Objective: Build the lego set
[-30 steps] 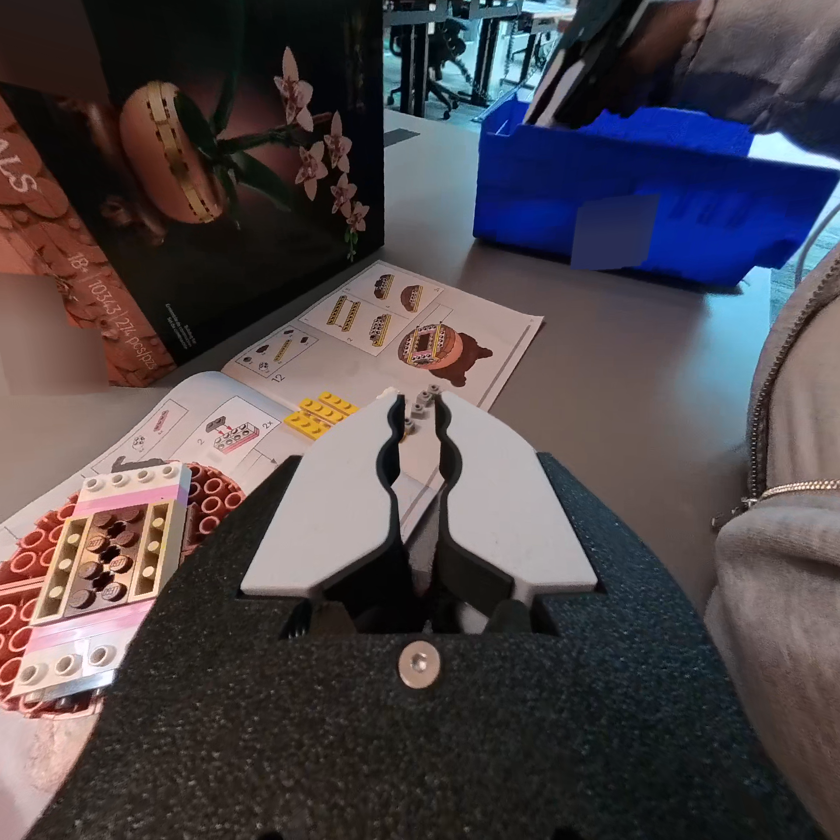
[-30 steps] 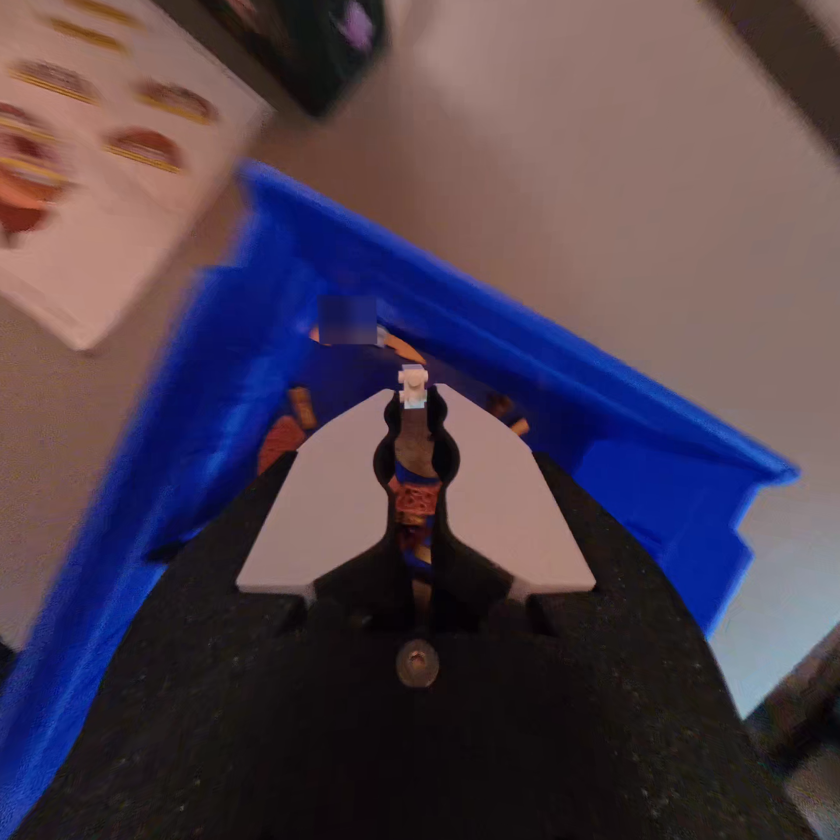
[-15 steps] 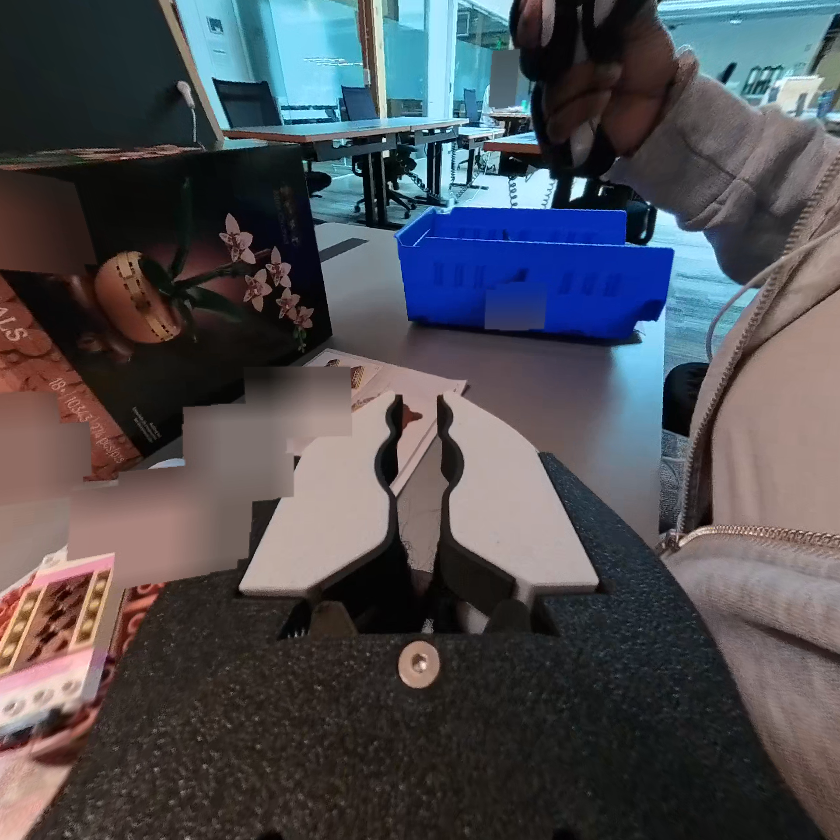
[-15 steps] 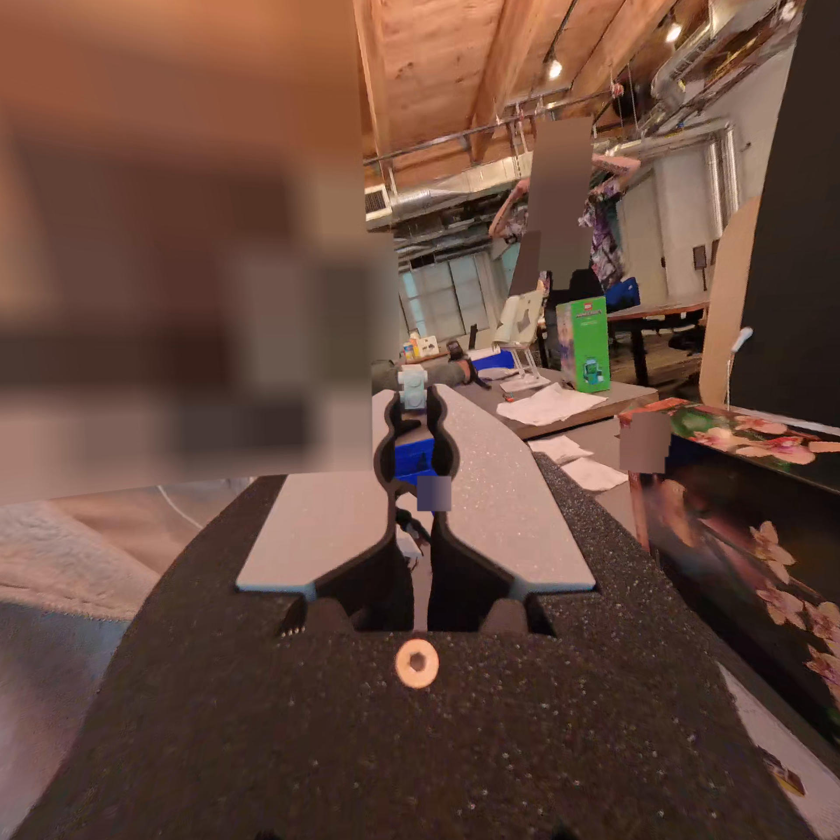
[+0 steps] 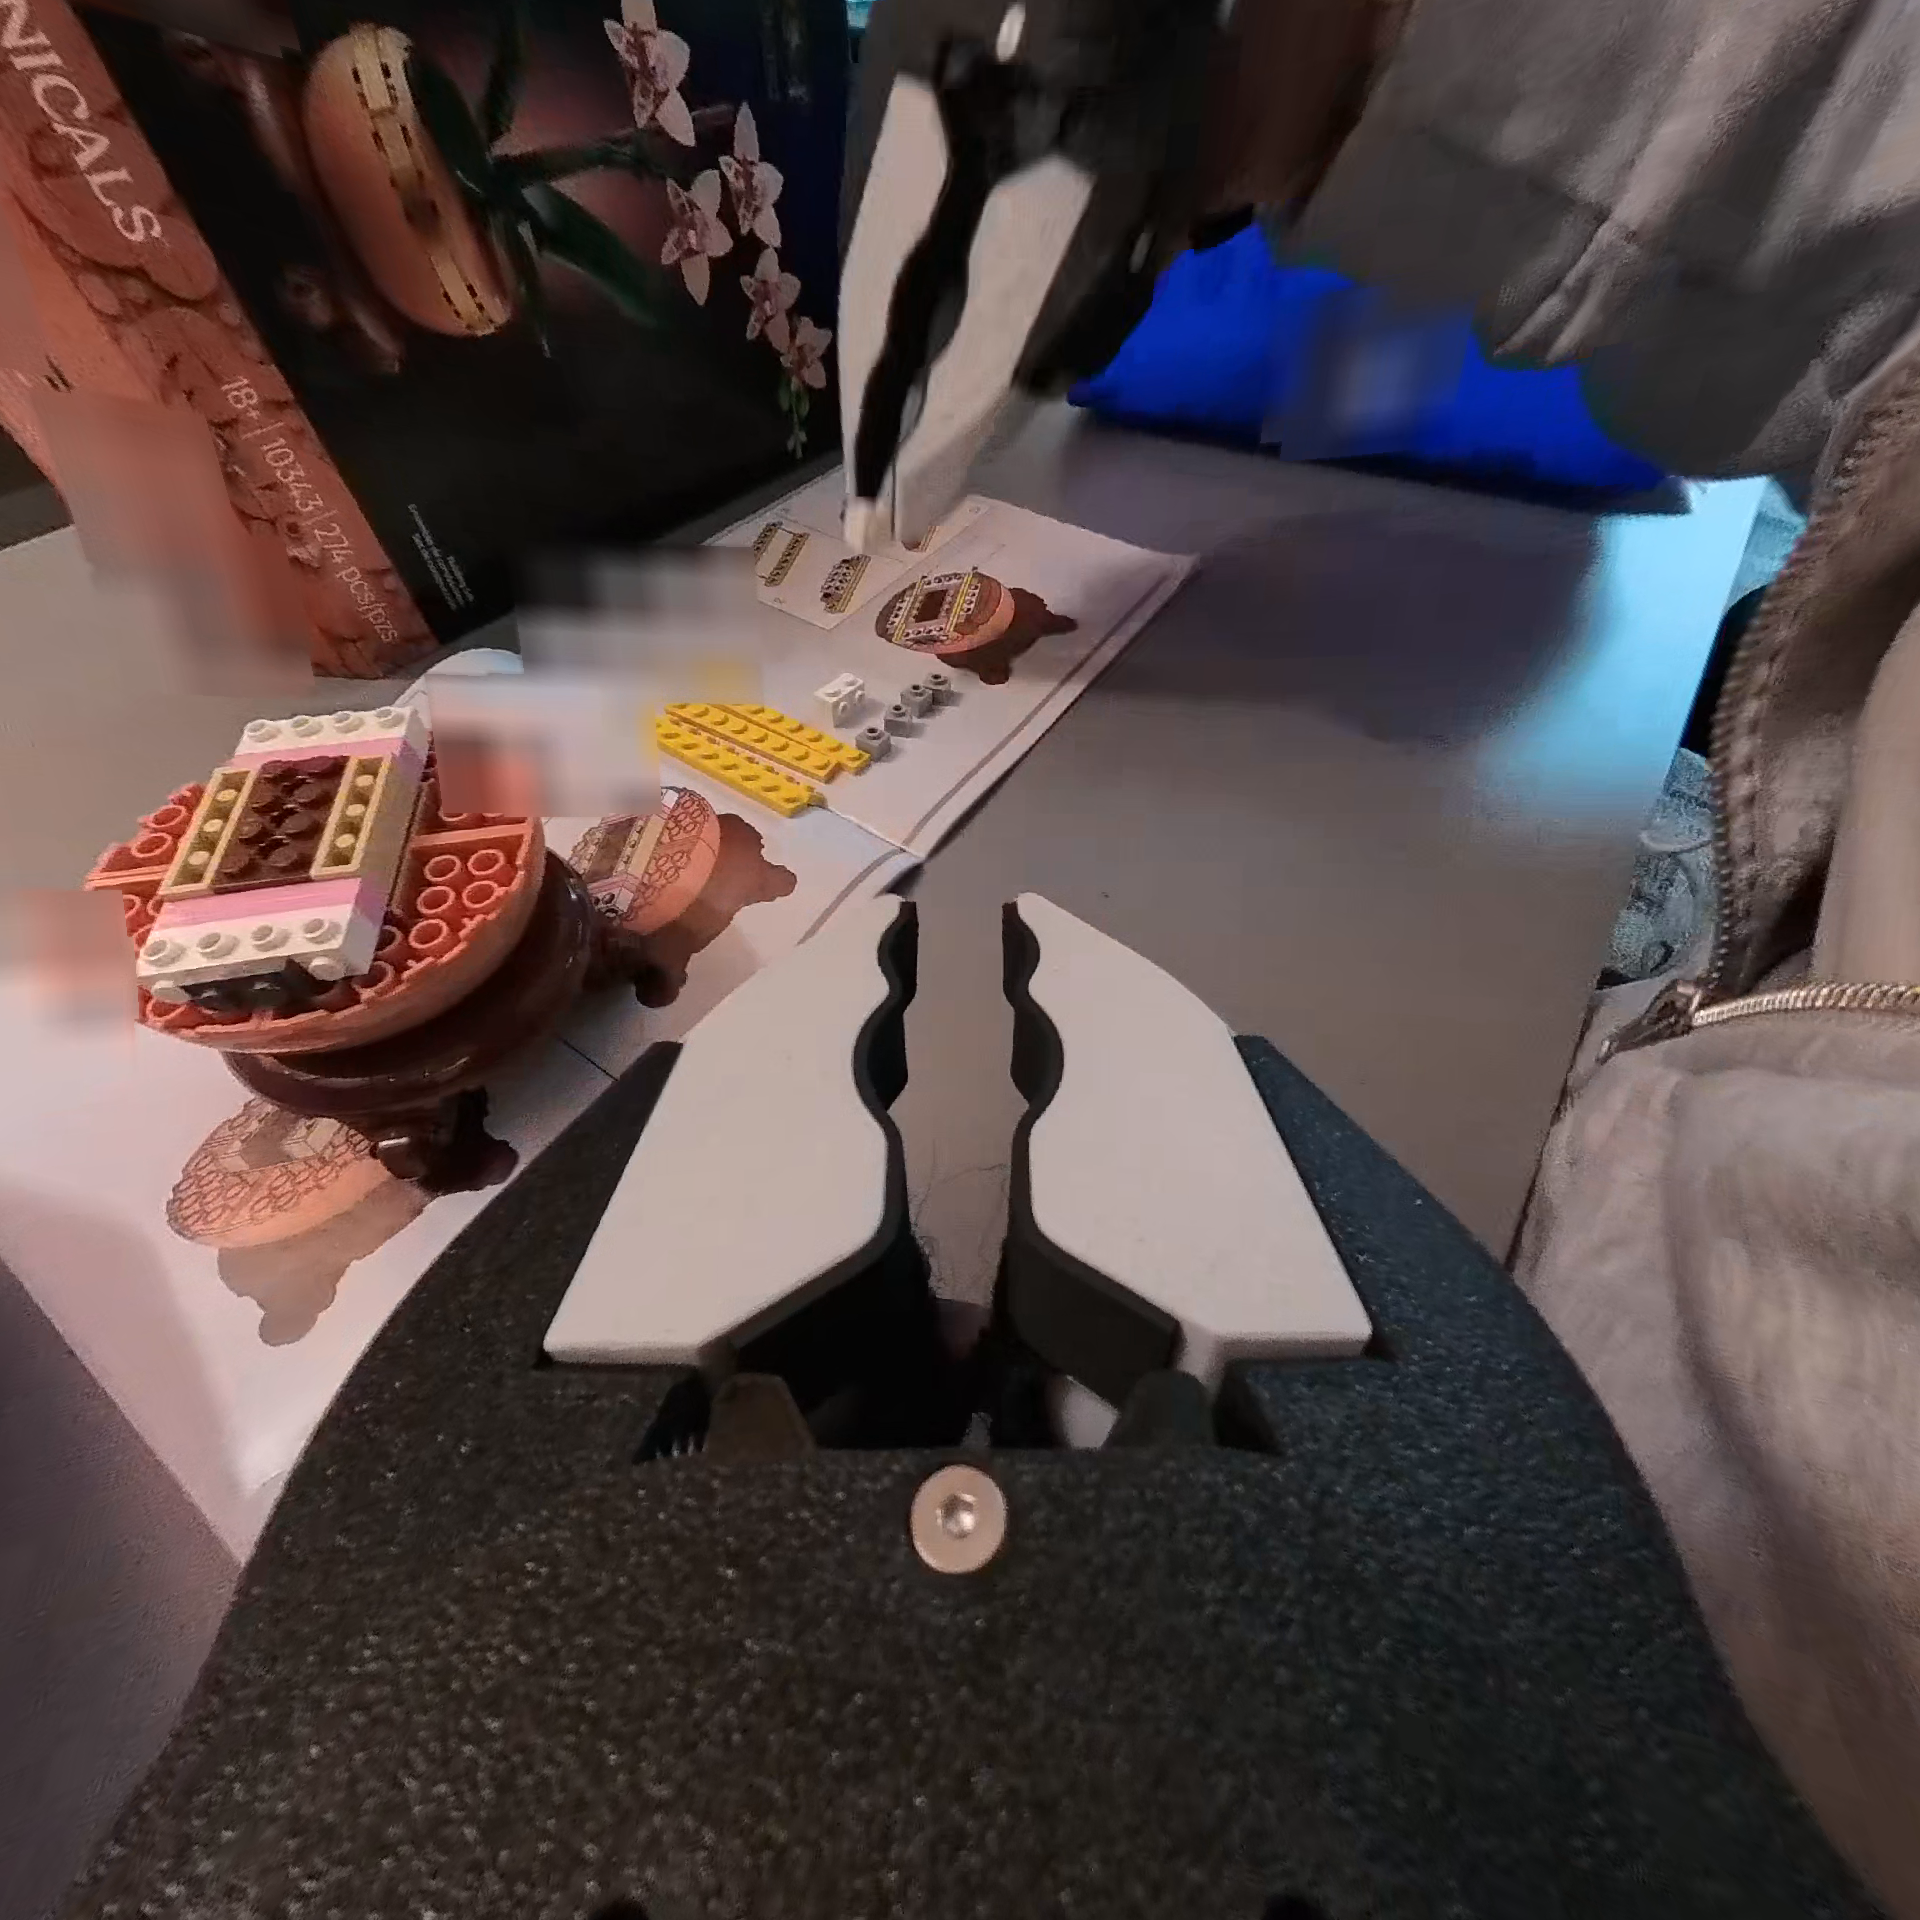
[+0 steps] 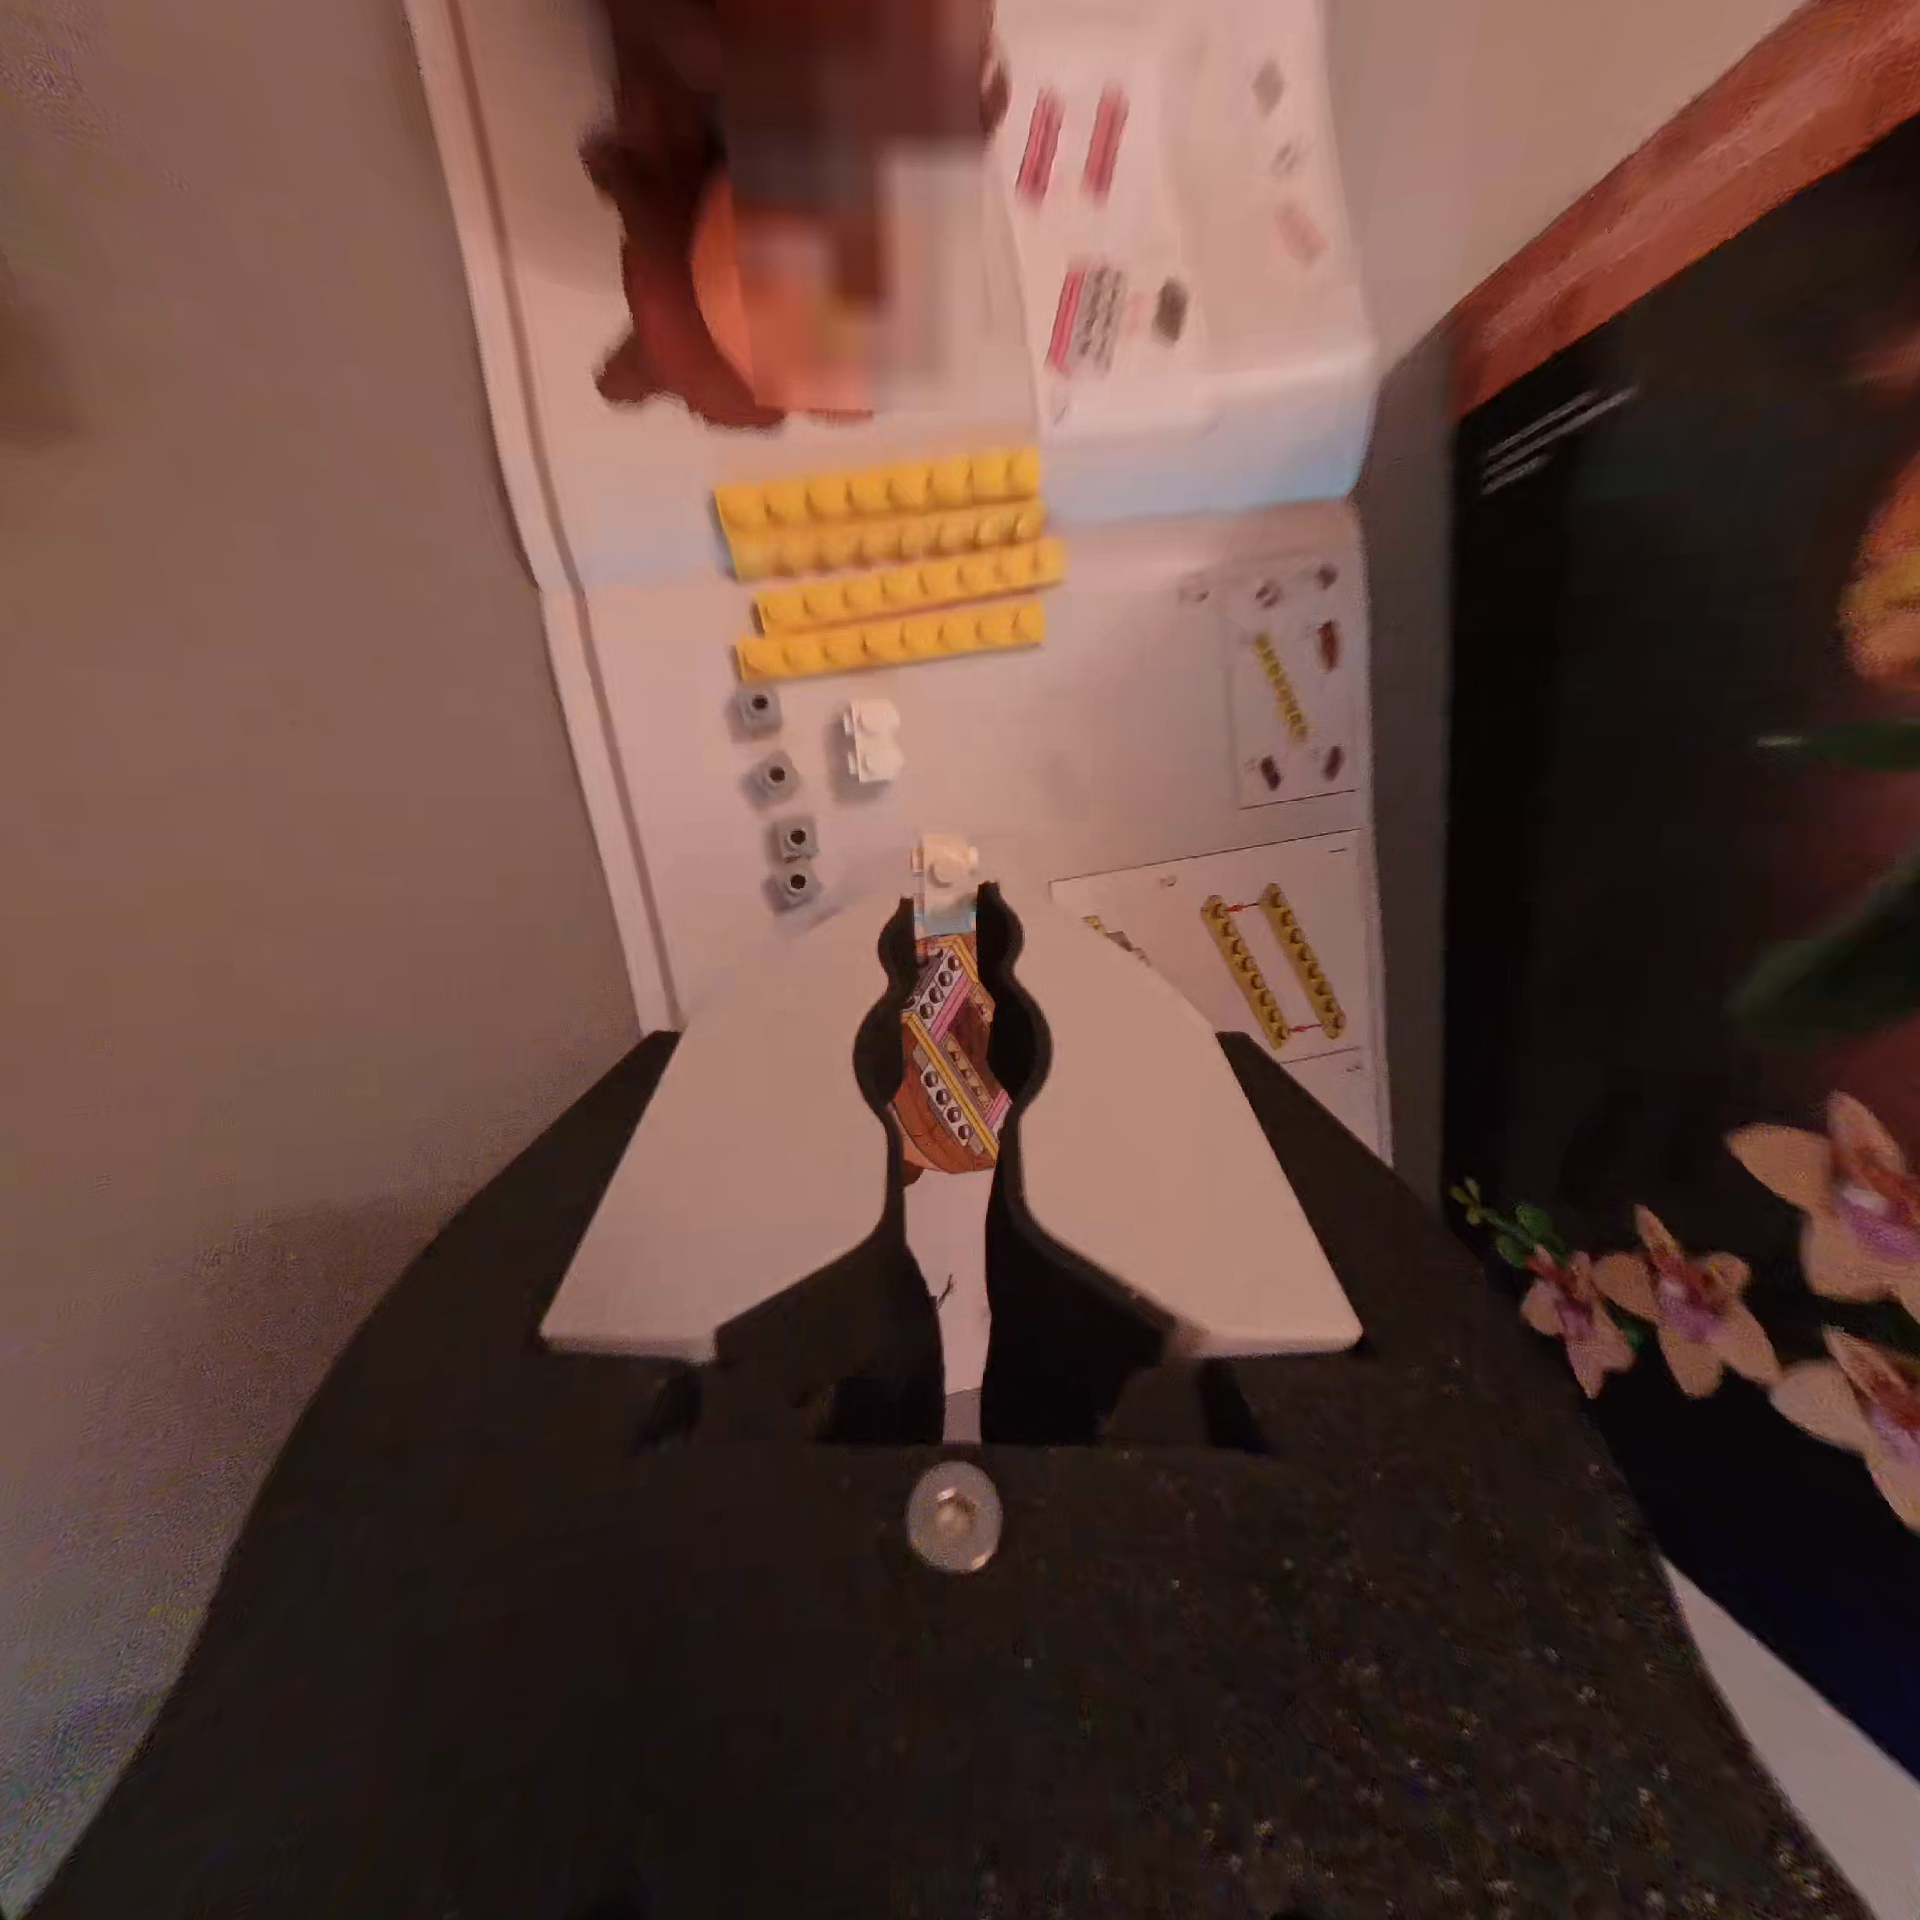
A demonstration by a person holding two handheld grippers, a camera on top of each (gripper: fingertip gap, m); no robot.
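Observation:
The half-built model (image 5: 301, 831), a round reddish-brown base on a dark stand with pink, white and tan bricks on top, stands on the instruction booklet (image 5: 1049, 717) at the left. Several yellow plates (image 5: 748, 743) (image 6: 894, 561), several small grey bricks (image 5: 904, 717) (image 6: 779, 821) and a white brick (image 5: 842, 696) (image 6: 868, 753) lie on the booklet (image 6: 1091, 769). My right gripper (image 6: 945, 904) (image 5: 873, 520) is shut on another small white brick (image 6: 943, 868), low over the booklet just beyond the loose pieces. My left gripper (image 5: 958, 920) is empty, jaws a little apart, right of the model.
The dark set box (image 5: 468, 312) (image 6: 1662, 727) stands behind the booklet. A blue bin (image 5: 1403, 395) sits at the back right of the grey table (image 5: 1299, 779). A person's grey jacket (image 5: 1714, 1143) and sleeve fill the right side. My hands' fingertips stand some 15 centimetres from each other.
My right gripper carried the white brick out of the blue bin, swung up, and has come down over the booklet by the loose pieces. The left gripper tilted up and back down, still empty.

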